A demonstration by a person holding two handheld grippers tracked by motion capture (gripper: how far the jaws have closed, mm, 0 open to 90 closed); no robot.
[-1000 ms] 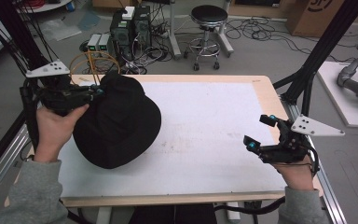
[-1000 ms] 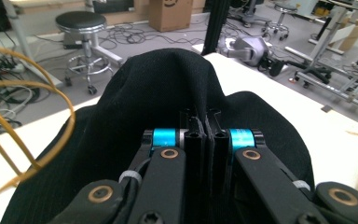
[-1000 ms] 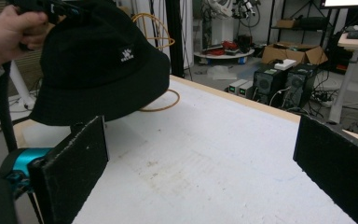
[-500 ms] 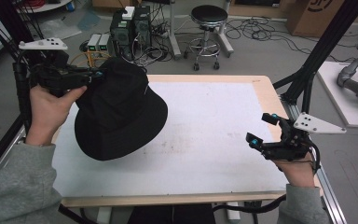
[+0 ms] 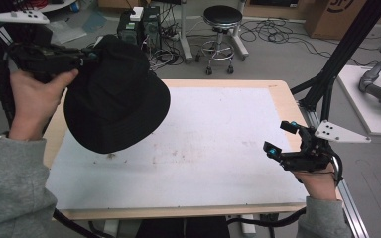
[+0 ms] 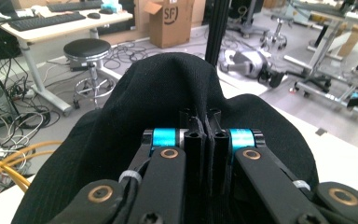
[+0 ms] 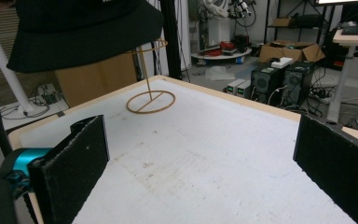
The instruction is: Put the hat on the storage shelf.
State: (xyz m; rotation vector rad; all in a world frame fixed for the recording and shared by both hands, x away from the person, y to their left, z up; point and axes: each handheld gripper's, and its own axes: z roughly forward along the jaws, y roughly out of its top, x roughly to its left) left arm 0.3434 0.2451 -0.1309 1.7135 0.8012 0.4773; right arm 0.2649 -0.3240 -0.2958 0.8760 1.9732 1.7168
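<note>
The left claw (image 5: 87, 55) is clamping a fold of a black bucket hat (image 5: 116, 96), and in the left gripper view its two jaws are pressing together with a pinch of the dark fabric caught between them. The hat is hanging from that claw, lifted clear above the tabletop (image 5: 203, 148), with its crown bulging ahead of the jaws and its brim spreading out below and to either side of them. The left hand (image 5: 34, 101) is gripping the tool just behind the claw, and a grey sleeve (image 5: 10, 188) is covering the forearm.

The right claw (image 5: 282, 139) is sitting well apart from the hat, over the near right part of the tabletop, with its jaws standing wide apart and holding nothing. The right hand (image 5: 320, 181) is holding that tool from behind. In the right gripper view, a thin wooden hat stand (image 7: 150, 100) is standing upright on the tabletop ahead of the right claw and toward its left jaw, a ring for a base and a second ring at the top. The hat is hovering above and beside that upper ring, farther to the left of the claw; whether the brim is touching the ring I cannot tell.
</note>
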